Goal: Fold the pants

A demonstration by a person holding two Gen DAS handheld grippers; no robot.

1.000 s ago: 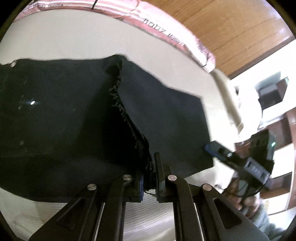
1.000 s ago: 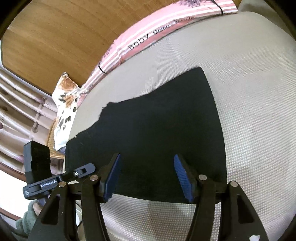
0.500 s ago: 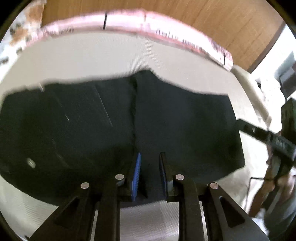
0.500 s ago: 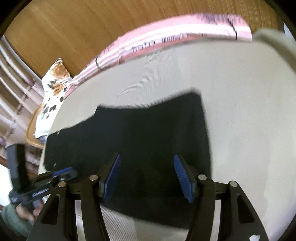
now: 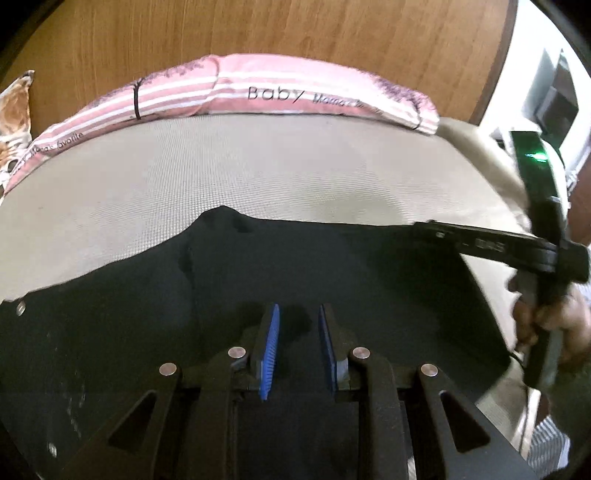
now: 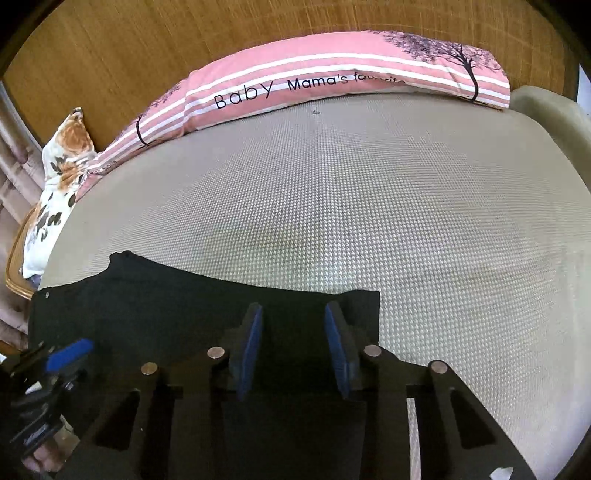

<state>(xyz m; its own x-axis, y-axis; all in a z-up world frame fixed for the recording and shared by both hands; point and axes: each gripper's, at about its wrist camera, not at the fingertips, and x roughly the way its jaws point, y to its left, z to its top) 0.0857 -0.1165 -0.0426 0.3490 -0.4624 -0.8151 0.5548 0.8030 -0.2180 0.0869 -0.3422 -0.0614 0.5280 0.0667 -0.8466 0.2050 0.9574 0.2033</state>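
The black pants (image 5: 332, 273) lie flat on the beige mattress (image 5: 258, 166), folded into a wide dark patch; they also show in the right wrist view (image 6: 177, 299). My left gripper (image 5: 297, 314) is open and empty, its blue pads (image 5: 271, 339) just above the cloth's near middle. My right gripper (image 6: 293, 314) is open and empty over the pants' right part, near their right edge (image 6: 378, 317). The right gripper's body shows at the right of the left wrist view (image 5: 517, 247), and the left gripper at the lower left of the right wrist view (image 6: 55, 362).
A pink striped bolster pillow (image 6: 332, 77) lies along the far edge of the mattress against a wooden headboard (image 5: 295, 33). A floral pillow (image 6: 62, 158) sits at the far left. Bare mattress (image 6: 406, 203) stretches beyond and right of the pants.
The left gripper let go of the pants' fringed edge and opened. The cloth now lies flat. Both grippers pulled back toward the near edge and tilted up toward the headboard.
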